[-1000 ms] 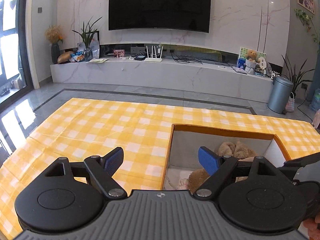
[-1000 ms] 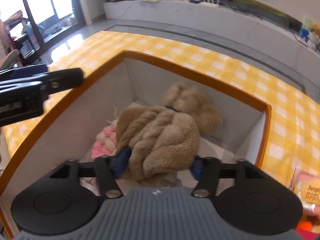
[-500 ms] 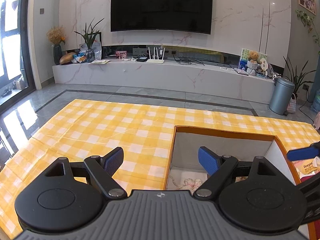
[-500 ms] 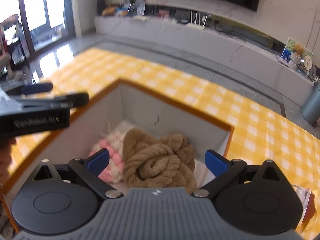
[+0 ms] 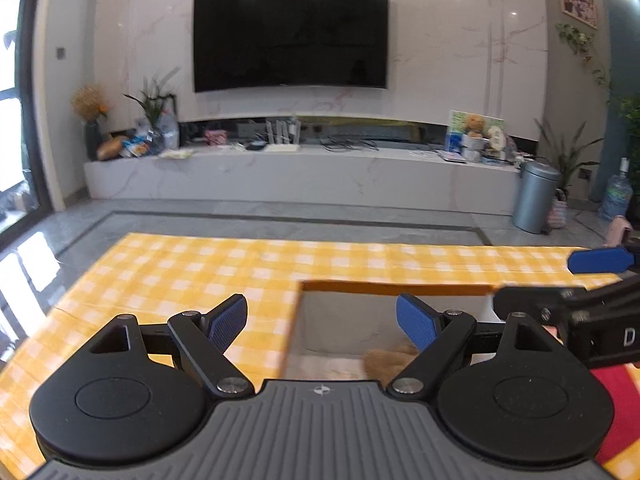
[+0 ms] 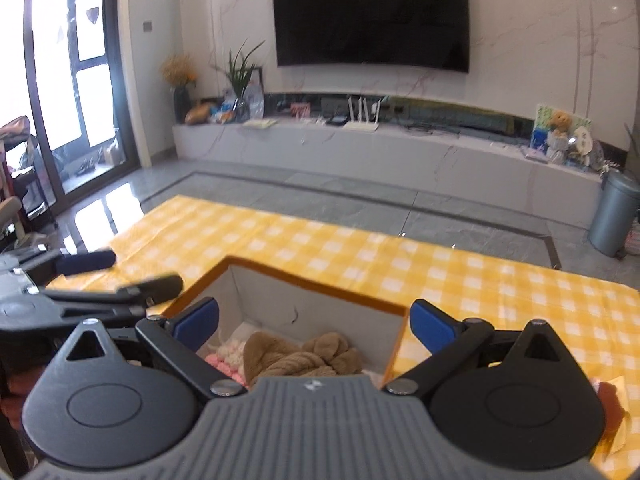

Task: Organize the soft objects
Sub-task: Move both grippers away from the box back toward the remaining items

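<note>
Soft toys lie in the box (image 6: 320, 312), a white-walled bin with an orange rim sunk in the table (image 6: 360, 252) under its yellow checked cloth. The table stretches wide and flat to the left and beyond the box, ending in a straight far edge with grey floor (image 6: 320, 188) past it. The box mouth is open on top, its near side hidden behind the grippers. Inside, a brown plush (image 6: 296, 354) sits crumpled in thick folds toward the middle, and a pink-and-cream knit (image 6: 226, 354) lies touching its left side. The right gripper (image 6: 314, 320) hangs above the box, its blue pads spread wide with nothing between them. The left gripper (image 5: 322, 322) hovers over the box's left rim, likewise spread and holding nothing.
</note>
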The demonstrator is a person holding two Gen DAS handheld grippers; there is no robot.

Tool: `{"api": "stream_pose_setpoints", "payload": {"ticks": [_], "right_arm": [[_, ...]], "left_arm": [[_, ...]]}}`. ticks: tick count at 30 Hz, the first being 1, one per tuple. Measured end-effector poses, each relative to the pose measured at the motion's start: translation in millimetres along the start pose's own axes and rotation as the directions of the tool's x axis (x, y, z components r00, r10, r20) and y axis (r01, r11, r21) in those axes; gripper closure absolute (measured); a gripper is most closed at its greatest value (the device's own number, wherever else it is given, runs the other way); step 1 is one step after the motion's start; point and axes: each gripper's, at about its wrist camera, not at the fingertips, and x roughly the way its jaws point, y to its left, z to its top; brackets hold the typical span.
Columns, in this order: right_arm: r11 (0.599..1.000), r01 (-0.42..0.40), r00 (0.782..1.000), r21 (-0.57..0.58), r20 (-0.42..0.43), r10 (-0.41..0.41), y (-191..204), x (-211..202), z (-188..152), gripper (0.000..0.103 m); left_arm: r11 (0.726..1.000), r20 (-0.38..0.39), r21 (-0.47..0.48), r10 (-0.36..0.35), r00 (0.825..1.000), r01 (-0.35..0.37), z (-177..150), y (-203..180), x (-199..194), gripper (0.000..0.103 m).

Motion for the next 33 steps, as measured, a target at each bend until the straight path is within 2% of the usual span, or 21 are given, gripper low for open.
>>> {"api": "stream_pose_setpoints", "payload": {"ticks": [2, 5, 9, 13, 18, 22, 24, 29, 33], "right_arm": [[1.000, 0.017, 1.000, 0.004, 0.021, -0.017, -3.7, -8.8, -2.4, 0.003], [0.999, 0.050, 0.999, 0.012, 0.019, -0.050, -10.8, -20.1, -5.6, 0.003], [0.993, 0.115, 0.993, 0.001, 0.015, -0.115, -19.2, -36.7, -1.2, 0.003], [0.988, 0.156, 0.987, -0.016, 0.052, -0.155, -24.7, -61.4, 2.6, 0.003], [0.973, 0.221, 0.975, -0.060, 0.050, -0.218, -29.5, -83.7, -4.3, 0.003], [0.967, 0.242, 0.970, -0.077, 0.054, -0.238, -37.4, -103.5, -15.4, 0.003], [0.963, 0.254, 0.967, -0.087, 0.053, -0.251, -42.6, -109.2, -23.3, 0.003], [0.957, 0.280, 0.960, -0.074, 0.014, -0.279, -64.1, -118.6, -45.6, 0.003], [0.944, 0.328, 0.944, -0.012, 0.011, -0.328, -86.2, -127.1, -56.6, 0.003]], "left_arm": [[0.999, -0.004, 0.011, -0.031, 1.000, 0.031, -0.3, -6.6, -0.9, 0.004], [0.997, 0.013, 0.058, -0.042, 0.999, 0.042, 0.1, -20.2, -5.8, 0.005], [0.994, 0.017, 0.069, -0.081, 0.997, 0.079, -0.9, -30.6, -11.4, 0.005], [0.991, 0.006, 0.074, -0.114, 0.993, 0.113, -3.0, -36.8, -14.8, 0.005], [0.989, 0.004, 0.048, -0.142, 0.990, 0.142, -3.0, -41.9, -18.7, 0.005], [0.977, 0.020, -0.047, -0.208, 0.978, 0.209, -5.4, -37.5, -24.3, 0.005], [0.972, 0.011, -0.062, -0.228, 0.974, 0.228, -7.2, -37.3, -25.0, 0.005], [0.978, 0.005, 0.007, -0.209, 0.978, 0.209, -11.4, -54.1, -26.0, 0.005], [0.973, -0.028, 0.028, -0.230, 0.973, 0.231, -15.7, -67.7, -23.5, 0.005]]}}
